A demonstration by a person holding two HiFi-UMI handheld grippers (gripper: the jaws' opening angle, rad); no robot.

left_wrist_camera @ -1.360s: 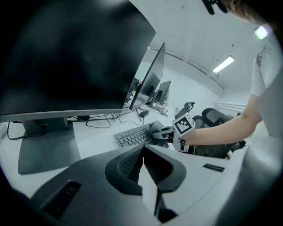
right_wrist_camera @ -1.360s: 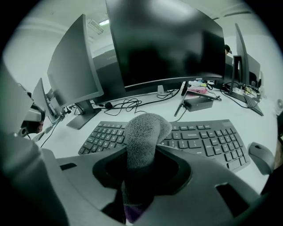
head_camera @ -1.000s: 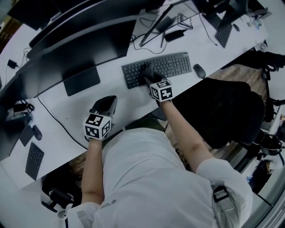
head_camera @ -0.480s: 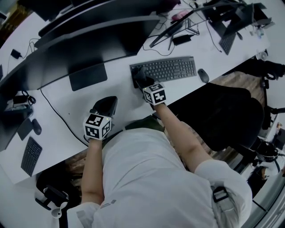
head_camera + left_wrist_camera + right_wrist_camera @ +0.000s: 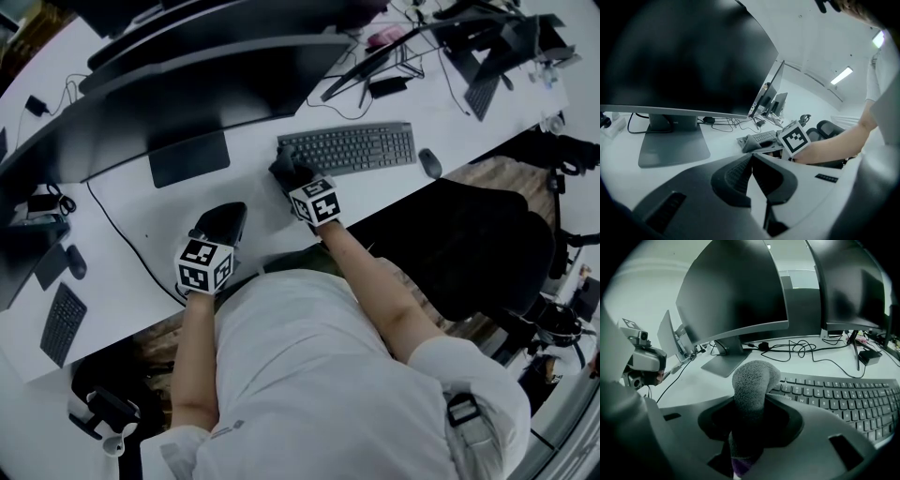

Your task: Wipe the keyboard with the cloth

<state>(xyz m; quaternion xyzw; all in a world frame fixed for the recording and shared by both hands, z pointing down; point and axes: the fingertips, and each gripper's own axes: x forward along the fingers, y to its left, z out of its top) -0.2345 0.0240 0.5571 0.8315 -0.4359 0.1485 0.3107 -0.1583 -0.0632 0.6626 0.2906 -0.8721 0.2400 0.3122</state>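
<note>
A dark keyboard (image 5: 349,147) lies on the white desk (image 5: 131,244) in front of the monitors. My right gripper (image 5: 287,172) is at the keyboard's left end, shut on a grey cloth (image 5: 279,164). In the right gripper view the cloth (image 5: 752,380) stands rolled between the jaws, with the keyboard (image 5: 843,399) just to its right. My left gripper (image 5: 229,212) rests on the desk to the left, apart from the keyboard, shut with nothing in it. In the left gripper view its jaws meet at the tips, and the keyboard (image 5: 762,138) and cloth (image 5: 749,143) show beyond.
A mouse (image 5: 430,162) lies right of the keyboard. A monitor stand (image 5: 188,157) sits behind my left gripper, and cables (image 5: 349,98) run behind the keyboard. A black chair (image 5: 469,234) is at the right, and a second keyboard (image 5: 59,323) lies far left.
My right gripper has slid left with the cloth, from the keyboard's middle to its left end. The left gripper has stayed put.
</note>
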